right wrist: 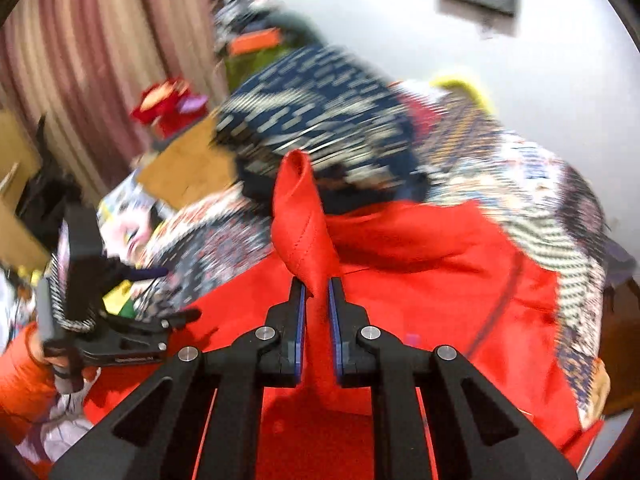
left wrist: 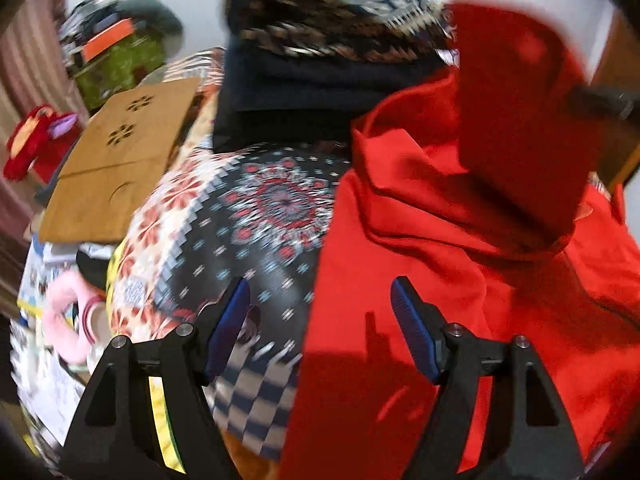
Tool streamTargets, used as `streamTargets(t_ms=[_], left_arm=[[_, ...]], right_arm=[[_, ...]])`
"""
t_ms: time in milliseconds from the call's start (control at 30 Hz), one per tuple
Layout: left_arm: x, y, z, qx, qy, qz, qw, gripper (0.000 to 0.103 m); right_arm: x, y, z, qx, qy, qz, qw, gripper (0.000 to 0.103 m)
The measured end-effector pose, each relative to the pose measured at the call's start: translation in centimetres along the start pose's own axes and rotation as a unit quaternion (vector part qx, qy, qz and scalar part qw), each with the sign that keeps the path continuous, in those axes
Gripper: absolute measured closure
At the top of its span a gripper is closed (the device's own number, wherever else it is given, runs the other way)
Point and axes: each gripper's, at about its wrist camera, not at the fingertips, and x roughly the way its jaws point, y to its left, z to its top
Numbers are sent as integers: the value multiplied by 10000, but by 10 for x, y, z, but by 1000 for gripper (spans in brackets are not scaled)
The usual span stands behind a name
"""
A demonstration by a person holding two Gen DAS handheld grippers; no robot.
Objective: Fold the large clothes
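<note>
A large red hooded garment point(left wrist: 440, 240) lies spread over a patterned bedspread point(left wrist: 248, 216). In the left wrist view my left gripper point(left wrist: 320, 312) is open and empty, hovering over the garment's left edge. In the right wrist view my right gripper point(right wrist: 318, 296) is shut on a raised fold of the red garment point(right wrist: 304, 224), which stands up as a stitched strip between the blue pads. The left gripper point(right wrist: 132, 332) also shows at the left of that view. The lifted red part point(left wrist: 516, 120) appears at the upper right of the left wrist view.
A stack of folded dark and patterned clothes point(left wrist: 328, 52) sits behind the garment. A wooden board point(left wrist: 116, 168), a red soft toy point(left wrist: 32, 144) and a pink item point(left wrist: 68, 324) lie to the left. A pink curtain point(right wrist: 88, 64) hangs behind, beside a white wall point(right wrist: 400, 12).
</note>
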Motion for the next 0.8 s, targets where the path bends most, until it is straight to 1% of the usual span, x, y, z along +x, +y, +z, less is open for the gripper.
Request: streamTargets(t_ms=[100,133,167,233,300,433,467,500,533,600,633,667,733,767,800], left_arm=[[19,-19,15,404,154,112,9990,31],[26,-25,20,490,200,181,9984,31],[31,-30,24,558,246,170,9980,31],[42,-37,29,622,355,42,9974,31],[54,-42,32,620,515,-44,9967,31],[77,-49,34,659,750,30,9950,30],[81,-49,34,666,750,89,9949,28],[83,-49,36,634,719,160,9953,24],[84,-48,37,587,673,237,9957,22],[87,-46,42,550,595,374,9960,22],[88,-46,44,533,473,566,9959,24],[88,-46,45,557,397,644,9956,28],[86,-50,47,695,152,686,9951,62],[86,-51,47,697,128,639,9954,71],[83,-52,48,655,66,559,9963,84]], right_arm=[[-25,-38,-3,395,-296,-332,9982,93],[-33,-53,-4,563,-401,-460,9965,93],[-42,-69,-6,748,-511,-602,9941,93],[-53,-93,-9,1082,-671,-836,9883,94],[-62,-120,-14,1441,-772,-954,9819,95],[-72,-142,-27,1680,-756,-1255,9748,95],[-72,-147,-31,1718,-733,-1309,9736,95],[-76,-153,-35,1747,-733,-1350,9726,95],[-75,-156,-40,1785,-720,-1430,9708,95],[-75,-168,-47,1943,-721,-1433,9677,95],[-75,-175,-50,2036,-713,-1406,9663,95],[-79,-183,-54,2094,-711,-1398,9652,95],[-80,-190,-58,2184,-695,-1454,9625,95],[-80,-193,-60,2210,-685,-1467,9617,95],[-81,-194,-61,2235,-690,-1480,9609,95]])
